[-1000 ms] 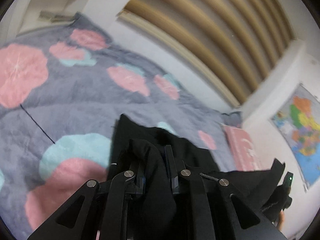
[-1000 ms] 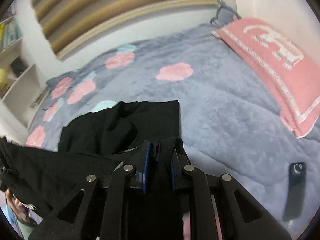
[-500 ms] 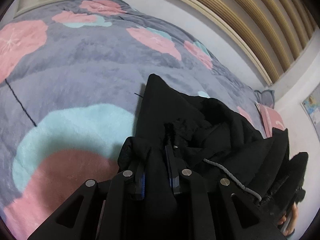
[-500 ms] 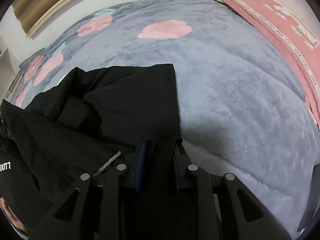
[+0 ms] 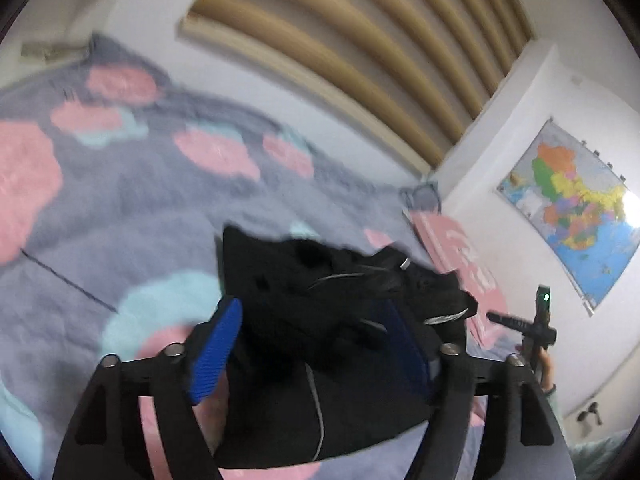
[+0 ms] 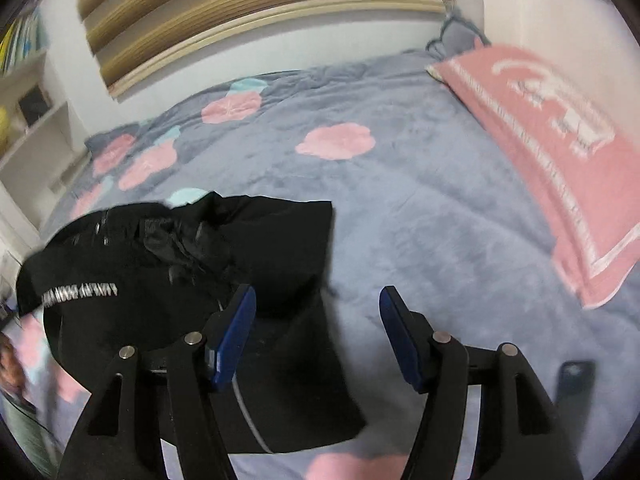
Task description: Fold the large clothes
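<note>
Black jacket [image 6: 192, 280], clamped by both a second ago, now dropped on grey blanket [image 6: 420, 208]; left gripper [image 5: 320, 344], right gripper [image 6: 318, 332] opening, pads clear — fold laid.

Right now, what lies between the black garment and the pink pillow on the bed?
In the right wrist view, only bare grey blanket with one pink flower patch lies between the black garment and the pink pillow.

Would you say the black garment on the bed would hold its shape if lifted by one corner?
Probably not: the black garment lies rumpled in soft folds on the blanket, so it looks floppy and would likely sag. Its loose drawcord might dangle. Its layered bulk suggests some weight.
</note>
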Tool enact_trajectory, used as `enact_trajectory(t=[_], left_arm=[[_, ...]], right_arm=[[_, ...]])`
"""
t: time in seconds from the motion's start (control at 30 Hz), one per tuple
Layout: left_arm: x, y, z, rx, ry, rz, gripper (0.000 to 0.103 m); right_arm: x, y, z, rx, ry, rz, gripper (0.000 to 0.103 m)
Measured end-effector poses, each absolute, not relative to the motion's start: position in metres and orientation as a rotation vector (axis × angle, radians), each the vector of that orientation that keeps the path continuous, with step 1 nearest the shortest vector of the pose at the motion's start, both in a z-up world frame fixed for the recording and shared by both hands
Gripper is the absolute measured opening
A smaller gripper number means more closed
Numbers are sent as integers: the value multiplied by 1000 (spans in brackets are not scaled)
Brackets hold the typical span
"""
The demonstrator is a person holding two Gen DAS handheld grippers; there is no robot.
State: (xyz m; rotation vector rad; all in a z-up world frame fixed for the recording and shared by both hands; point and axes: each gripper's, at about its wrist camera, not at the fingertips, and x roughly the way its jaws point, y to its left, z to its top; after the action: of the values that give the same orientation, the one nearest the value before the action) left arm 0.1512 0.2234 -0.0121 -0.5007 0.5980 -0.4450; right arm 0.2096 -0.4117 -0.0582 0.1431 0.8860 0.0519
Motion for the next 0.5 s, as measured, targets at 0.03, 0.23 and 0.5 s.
enact_trajectory(t=[0.03, 0.23, 0.5], left_arm=[[149, 226, -11, -517, 580, -449, 80], [180, 212, -31, -402, 666, -307, 80], [240, 219, -74, -519, 758, -284, 80]], right_arm=[[213, -407, -63, 130, 896, 67, 67], [234, -389, -83, 76, 838, 101, 67], [293, -394, -108, 110, 836, 175, 70]])
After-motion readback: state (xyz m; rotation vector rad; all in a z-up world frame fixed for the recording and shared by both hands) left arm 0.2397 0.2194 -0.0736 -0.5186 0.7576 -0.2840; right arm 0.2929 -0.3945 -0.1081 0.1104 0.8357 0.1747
